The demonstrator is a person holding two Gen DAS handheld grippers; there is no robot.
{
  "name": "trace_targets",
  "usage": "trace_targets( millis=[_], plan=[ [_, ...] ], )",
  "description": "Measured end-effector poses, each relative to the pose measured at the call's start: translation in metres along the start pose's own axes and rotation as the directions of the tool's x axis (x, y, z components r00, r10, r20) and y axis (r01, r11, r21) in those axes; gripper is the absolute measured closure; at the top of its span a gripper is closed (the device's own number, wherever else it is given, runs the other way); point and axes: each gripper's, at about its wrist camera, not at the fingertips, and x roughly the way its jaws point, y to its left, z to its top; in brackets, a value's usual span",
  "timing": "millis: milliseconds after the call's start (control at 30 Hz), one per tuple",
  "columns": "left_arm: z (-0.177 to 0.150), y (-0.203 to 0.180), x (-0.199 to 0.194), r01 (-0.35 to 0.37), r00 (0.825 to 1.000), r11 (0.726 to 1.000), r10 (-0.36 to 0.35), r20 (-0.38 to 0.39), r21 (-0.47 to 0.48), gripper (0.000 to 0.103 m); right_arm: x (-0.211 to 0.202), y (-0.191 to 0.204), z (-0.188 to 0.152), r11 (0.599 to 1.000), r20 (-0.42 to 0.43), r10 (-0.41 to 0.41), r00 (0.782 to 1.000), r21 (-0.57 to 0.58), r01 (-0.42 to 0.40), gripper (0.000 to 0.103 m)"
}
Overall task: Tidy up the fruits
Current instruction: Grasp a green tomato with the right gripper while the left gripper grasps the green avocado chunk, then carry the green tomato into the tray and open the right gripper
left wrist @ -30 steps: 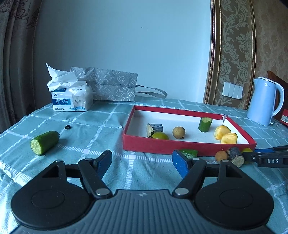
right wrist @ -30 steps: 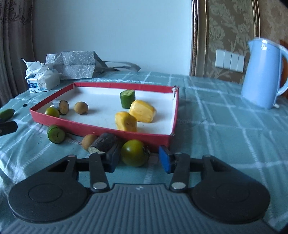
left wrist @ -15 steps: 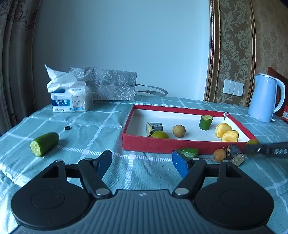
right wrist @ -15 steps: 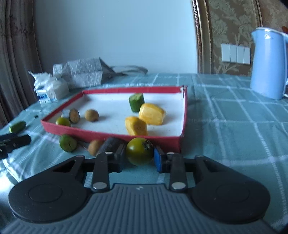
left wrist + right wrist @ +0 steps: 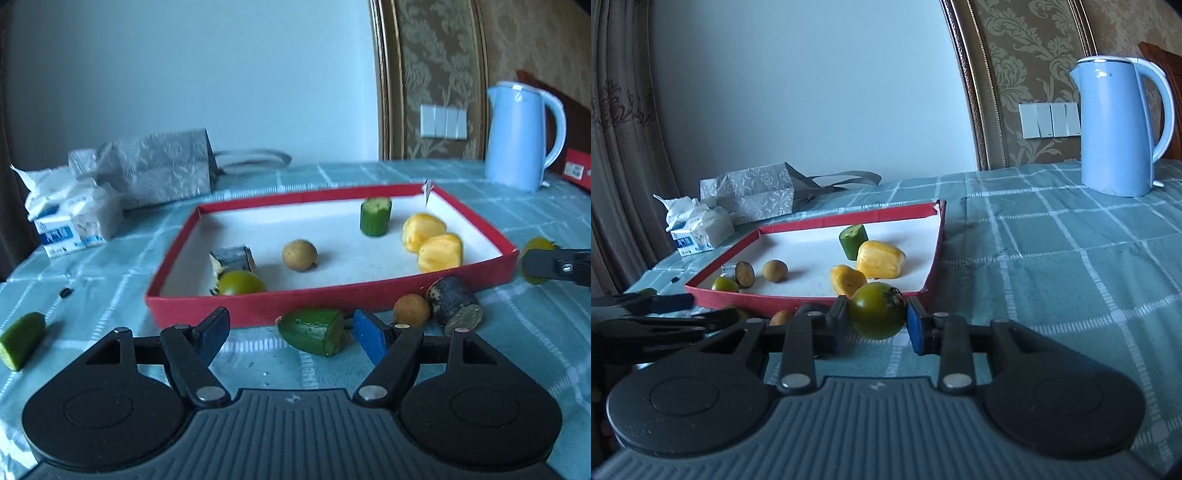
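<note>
Right wrist: right gripper clamps green tomato; left gripper half-open, empty; brown fruit half hidden.

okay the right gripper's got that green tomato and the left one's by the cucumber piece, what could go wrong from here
1. The right gripper pinches the round green tomato on its sides only; it may slip or bruise on the way over the red tray wall.
2. The left gripper stands open around the cut cucumber piece, off-centre toward its right finger; closing could push it away.
3. The two grippers work close together and might collide.

Checked tablecloth under red tray, kettle, tissues.
</note>
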Motion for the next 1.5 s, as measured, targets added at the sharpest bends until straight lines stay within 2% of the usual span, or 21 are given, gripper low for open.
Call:
trace_targets(
  millis=[133,200,267,300,500,800,1200,1500],
  plan=[
    [0.001,0.003,0.012,0.019,0.999,0.999,-0.020,-0.048,-0.028,0.030,-0.001,-0.004,0.000,1.000,0.009,0.016,1.000,0.018,-0.016,0.072],
    [0.002,0.007,0.018,0.015,0.997,0.999,-0.018,-0.077,-0.047,0.039,-0.001,-0.004,0.001,0.999,0.010,0.029,1.000,0.026,-0.029,0.072],
    [0.002,0.011,0.020,0.015,0.996,0.997,-0.021,-0.083,-0.074,0.058,-0.002,-0.004,0.000,0.999,0.015,0.034,0.999,0.024,-0.034,0.072],
    [0.002,0.010,0.020,0.002,0.997,0.998,-0.007,-0.079,-0.066,0.063,-0.003,-0.004,0.001,0.999,0.019,0.035,0.999,0.022,-0.036,0.072],
    [-0.001,0.008,0.012,-0.035,0.998,0.997,0.031,-0.060,-0.063,0.063,-0.005,-0.006,0.002,0.999,0.033,0.041,0.999,0.034,-0.042,0.072],
    [-0.011,0.009,-0.021,-0.093,0.996,0.993,0.093,-0.006,-0.067,0.063,-0.007,-0.006,0.002,0.999,0.050,0.023,0.998,0.031,-0.024,0.072],
    [-0.022,0.029,-0.031,-0.122,0.992,0.979,0.118,-0.034,-0.165,0.063,-0.009,0.005,0.002,1.000,0.063,0.000,0.998,0.003,0.000,0.072],
    [-0.024,0.038,-0.031,-0.146,0.989,0.964,0.140,-0.041,-0.224,0.063,-0.010,0.032,0.008,0.999,0.074,0.020,0.997,-0.039,-0.018,0.072]
  ],
)
